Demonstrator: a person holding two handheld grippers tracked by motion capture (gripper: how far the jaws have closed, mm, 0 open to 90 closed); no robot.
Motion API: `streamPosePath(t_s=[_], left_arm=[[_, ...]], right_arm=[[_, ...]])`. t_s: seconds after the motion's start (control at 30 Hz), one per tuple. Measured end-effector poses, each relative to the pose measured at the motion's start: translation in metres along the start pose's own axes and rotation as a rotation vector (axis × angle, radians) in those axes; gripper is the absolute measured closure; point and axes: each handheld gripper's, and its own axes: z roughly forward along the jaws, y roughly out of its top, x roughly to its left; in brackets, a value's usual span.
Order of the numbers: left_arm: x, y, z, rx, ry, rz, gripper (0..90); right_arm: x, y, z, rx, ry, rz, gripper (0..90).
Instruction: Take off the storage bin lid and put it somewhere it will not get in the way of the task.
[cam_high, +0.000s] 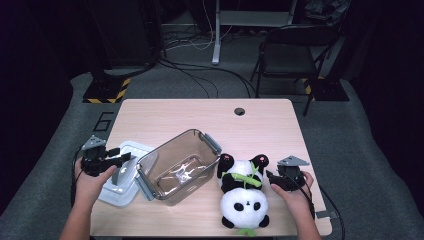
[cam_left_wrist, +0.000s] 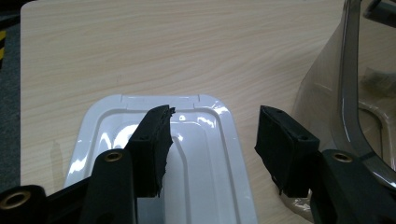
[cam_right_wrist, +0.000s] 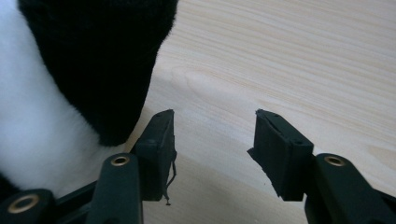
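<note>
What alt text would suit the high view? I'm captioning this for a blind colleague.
A clear plastic storage box lies tipped on a light wooden table, between a white plastic lid and two black-and-white plush pandas. A person's left tool hovers over the lid; the right tool sits open beside the pandas.

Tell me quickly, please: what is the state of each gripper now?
Left gripper: open, holding nothing, above the white lid.
Right gripper: open, holding nothing, beside the panda plush toy.
</note>
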Motion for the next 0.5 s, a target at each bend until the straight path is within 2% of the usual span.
streamPosePath(t_s=[0.07,0.17,0.2,0.27,0.5], left_arm=[[-0.001,0.000,-0.001,-0.008,-0.001,-0.001,45.0],[-0.002,0.001,-0.003,-0.008,0.002,0.000,45.0],[-0.002,0.001,-0.003,-0.008,0.002,0.000,45.0],[-0.002,0.001,-0.003,-0.008,0.006,0.001,45.0],[-0.002,0.001,-0.006,-0.012,0.008,-0.002,45.0]], right_arm=[[-0.002,0.000,-0.002,0.008,0.012,0.000,48.7],[-0.006,0.001,-0.011,0.006,0.059,0.021,50.9],[-0.006,0.001,-0.011,0.006,0.059,0.021,50.9],[-0.007,0.004,-0.019,0.004,0.096,0.053,51.8],[-0.005,0.011,-0.032,-0.029,0.135,0.079,51.9]])
